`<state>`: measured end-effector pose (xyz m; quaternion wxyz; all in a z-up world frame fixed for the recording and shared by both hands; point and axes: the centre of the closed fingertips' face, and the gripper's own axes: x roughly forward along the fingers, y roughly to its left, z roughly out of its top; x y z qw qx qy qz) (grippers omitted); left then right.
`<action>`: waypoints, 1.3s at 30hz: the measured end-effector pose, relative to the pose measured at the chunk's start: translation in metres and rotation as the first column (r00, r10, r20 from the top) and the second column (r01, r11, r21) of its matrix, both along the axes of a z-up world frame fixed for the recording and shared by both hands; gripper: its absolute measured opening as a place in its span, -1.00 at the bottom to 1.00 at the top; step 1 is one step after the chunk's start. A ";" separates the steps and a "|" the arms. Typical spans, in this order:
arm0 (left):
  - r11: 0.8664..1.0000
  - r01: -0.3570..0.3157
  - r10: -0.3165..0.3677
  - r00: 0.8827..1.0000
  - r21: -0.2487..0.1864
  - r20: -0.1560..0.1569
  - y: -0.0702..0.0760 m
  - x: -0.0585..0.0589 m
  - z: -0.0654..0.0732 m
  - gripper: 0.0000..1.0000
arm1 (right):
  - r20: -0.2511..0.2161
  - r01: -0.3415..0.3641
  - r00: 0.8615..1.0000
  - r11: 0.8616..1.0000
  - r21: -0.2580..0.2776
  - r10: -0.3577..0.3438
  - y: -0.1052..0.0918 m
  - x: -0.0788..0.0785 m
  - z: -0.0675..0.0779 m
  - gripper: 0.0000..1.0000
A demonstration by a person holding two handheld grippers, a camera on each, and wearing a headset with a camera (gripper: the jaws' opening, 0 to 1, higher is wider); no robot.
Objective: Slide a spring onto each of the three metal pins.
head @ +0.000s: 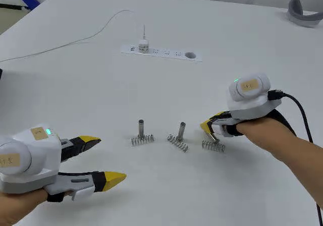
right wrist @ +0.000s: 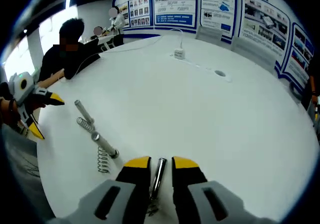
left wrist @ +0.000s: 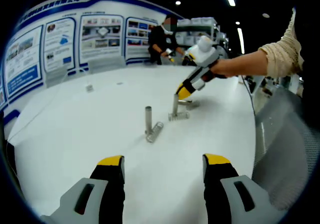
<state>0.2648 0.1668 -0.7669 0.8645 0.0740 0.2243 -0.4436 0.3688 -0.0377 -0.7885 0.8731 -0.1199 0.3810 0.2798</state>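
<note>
Right gripper [right wrist: 161, 162], angled down to the table, clasps a metal pin [right wrist: 158, 178]; left gripper [head: 108, 158] hovers, jaws spread.

White table [head: 91, 95], white power strip [head: 161, 52], so everything else really pops. The left gripper [head: 108, 159] and right gripper [head: 208, 128] both have pale grey-white bodies, black jaws with bright yellow tips, a tan sticker and a tiny green light. The right one has a black cable [head: 302, 111]. Pins [head: 141, 127] are dull steel grey and the springs [head: 143, 140] a shinier silver. The pin [right wrist: 159, 171] in the right gripper view is the same grey. There's a beige knit sleeve [left wrist: 282, 54], and the wall posters [right wrist: 220, 9] are blue and white.
</note>
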 end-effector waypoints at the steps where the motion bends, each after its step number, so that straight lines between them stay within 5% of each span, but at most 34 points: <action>1: 1.000 -0.002 0.002 1.000 0.001 0.001 0.000 0.000 0.000 0.28 | -0.004 0.007 1.000 1.000 -0.002 -0.007 0.000 0.001 -0.001 -0.65; 24: 1.000 -0.019 0.019 1.000 -0.005 -0.010 0.005 0.001 -0.003 0.25 | -0.086 0.057 0.995 0.998 -0.016 -0.058 -0.002 -0.002 -0.015 -0.80; 39: 1.000 -0.014 0.014 1.000 -0.002 -0.015 0.005 0.001 -0.004 0.24 | -0.131 0.026 0.991 0.997 -0.074 -0.035 0.000 -0.005 -0.016 -0.82</action>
